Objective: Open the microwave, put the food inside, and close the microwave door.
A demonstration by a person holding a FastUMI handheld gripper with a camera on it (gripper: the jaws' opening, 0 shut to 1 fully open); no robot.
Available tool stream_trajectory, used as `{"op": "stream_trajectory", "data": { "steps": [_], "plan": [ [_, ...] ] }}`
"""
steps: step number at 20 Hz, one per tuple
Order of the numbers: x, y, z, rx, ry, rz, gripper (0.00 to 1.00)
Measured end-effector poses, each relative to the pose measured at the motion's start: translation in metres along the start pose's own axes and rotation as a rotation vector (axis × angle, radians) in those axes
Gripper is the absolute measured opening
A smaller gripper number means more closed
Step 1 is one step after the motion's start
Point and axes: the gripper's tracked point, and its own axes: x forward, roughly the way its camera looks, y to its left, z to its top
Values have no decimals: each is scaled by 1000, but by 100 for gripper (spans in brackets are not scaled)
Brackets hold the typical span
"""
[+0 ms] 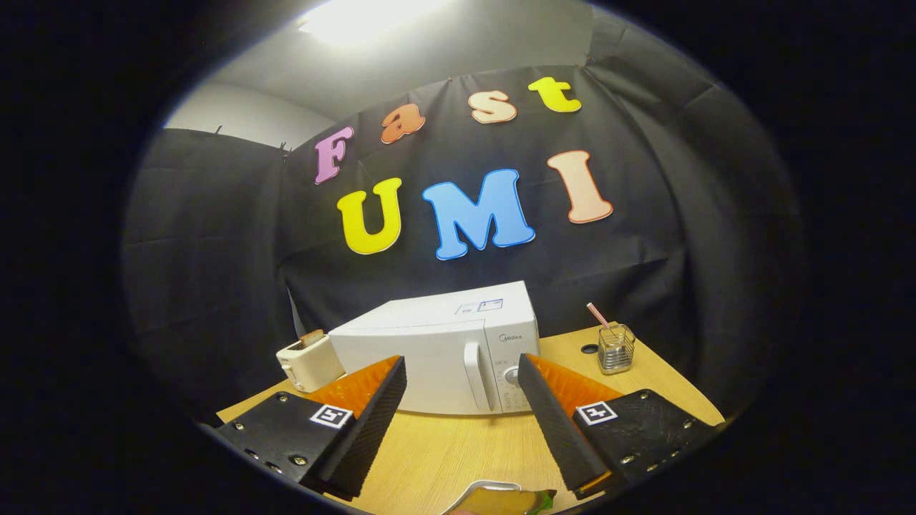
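Gaping tongs (462, 372), closed microwave (444, 357) beyond, food (501, 499) beneath

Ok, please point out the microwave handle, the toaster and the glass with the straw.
microwave handle (473, 373): gripper view, middle of the handle.
toaster (312, 364): gripper view, front wall.
glass (616, 351): gripper view, side wall.

Midea brand on microwave (458, 357) control panel.

microwave (436, 357) on table (444, 443) (toaster (309, 361) left)
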Motion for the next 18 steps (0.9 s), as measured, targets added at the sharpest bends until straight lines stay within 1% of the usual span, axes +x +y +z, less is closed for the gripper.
{"op": "stream_trajectory", "data": {
  "steps": [3,8,10,13,16,18],
  "plan": [
    [32,5,-18,-7,10,-21,98],
    [82,-2,-39,-85,14,-130,97],
    [96,1,-53,-93,46,-135,97],
    [117,-2,-67,-72,79,-151,97],
    [135,-10,-80,-103,105,-181,97],
    [144,-12,-86,-97,115,-188,97]
  ]
}}
